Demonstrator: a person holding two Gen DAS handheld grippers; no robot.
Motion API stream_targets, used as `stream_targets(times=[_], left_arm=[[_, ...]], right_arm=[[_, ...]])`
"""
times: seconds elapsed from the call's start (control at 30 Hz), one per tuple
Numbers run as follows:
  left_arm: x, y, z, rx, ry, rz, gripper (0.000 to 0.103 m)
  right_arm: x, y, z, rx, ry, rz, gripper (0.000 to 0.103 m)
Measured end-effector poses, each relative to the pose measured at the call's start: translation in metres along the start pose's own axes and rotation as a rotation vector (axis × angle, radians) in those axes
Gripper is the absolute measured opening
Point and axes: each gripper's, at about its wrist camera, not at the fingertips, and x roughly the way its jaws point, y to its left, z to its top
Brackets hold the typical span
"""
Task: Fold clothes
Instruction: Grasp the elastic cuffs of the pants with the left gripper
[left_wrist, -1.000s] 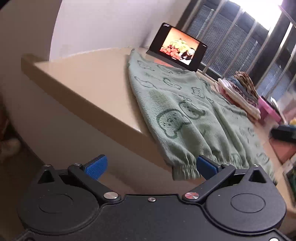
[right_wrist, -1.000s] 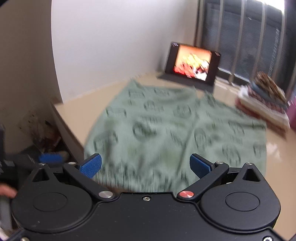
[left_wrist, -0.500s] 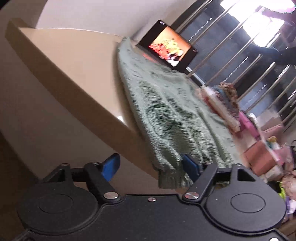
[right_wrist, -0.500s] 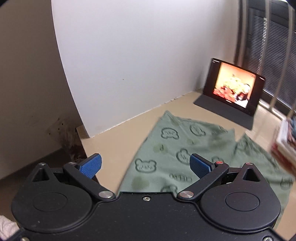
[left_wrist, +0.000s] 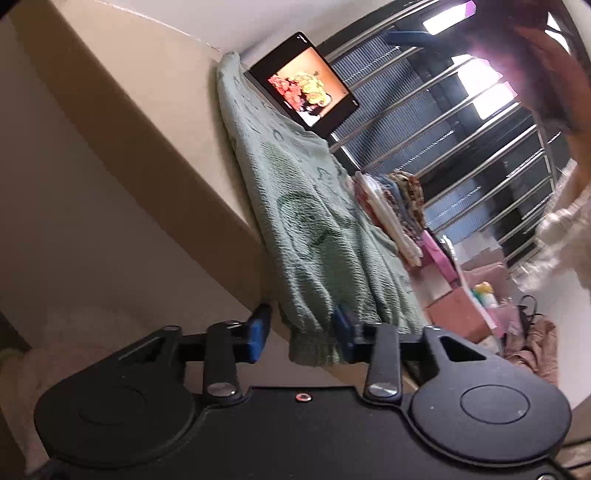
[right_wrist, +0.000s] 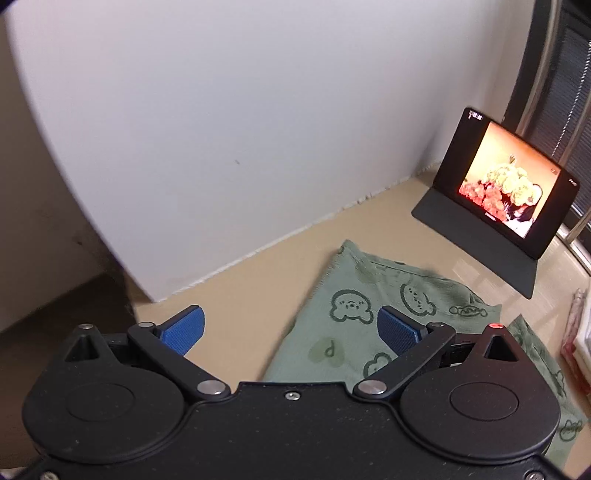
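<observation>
Left gripper (left_wrist: 301, 332), jaws open, straddles my trousers' (left_wrist: 314, 236) cuff at the table's (left_wrist: 110, 92) near edge; right gripper (right_wrist: 291, 328) hovers open above.

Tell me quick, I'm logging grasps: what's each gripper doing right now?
Left gripper: open, jaws astride the cuffed hem of the green garment, not clamped.
Right gripper: open, holding nothing, above the garment.

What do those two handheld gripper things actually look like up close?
Both look alike. The left gripper and the right gripper each have a matte black plastic body with two round discs, black linkage bars joined by silver rivets, and two fingers tipped with textured blue pads. The right one shows a small red dot near one joint. No cables or sleeves are visible.
</observation>
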Motion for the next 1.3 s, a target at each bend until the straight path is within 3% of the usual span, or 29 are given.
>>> stream_targets(times=[0.07,0.23,0.3,0.57,0.63,0.73,0.83,1.03,1.3], left_arm=[[0.001,0.001,0.001,-0.007,0.009,-0.018,0.026],[0.001,0.004,0.004,-0.032,0.026,-0.046,0.02],[0.002,0.004,0.004,-0.032,0.029,-0.05,0.019],[0.004,0.004,0.01,-0.017,0.055,-0.071,0.019],[0.003,0.004,0.011,-0.01,0.062,-0.074,0.018],[0.005,0.001,0.013,0.008,0.07,-0.07,0.015],[0.004,-0.003,0.016,0.026,0.069,-0.063,0.012],[-0.003,-0.032,0.022,0.148,0.06,-0.007,0.009],[-0.018,-0.055,0.044,0.286,0.036,0.078,0.008]], right_arm=[[0.025,-0.002,0.009,-0.003,0.046,-0.027,0.096],[0.093,-0.007,0.029,-0.004,0.131,-0.107,0.074],[0.122,-0.011,0.037,0.015,0.165,-0.136,0.07],[0.206,-0.027,0.049,0.133,0.244,-0.246,0.047],[0.218,-0.029,0.048,0.15,0.253,-0.262,0.031],[0.222,-0.028,0.046,0.15,0.248,-0.263,0.009],[0.219,-0.027,0.046,0.131,0.245,-0.242,0.001],[0.195,-0.04,0.054,0.14,0.184,-0.206,0.0],[0.119,-0.088,0.068,0.261,0.019,-0.161,0.0]])
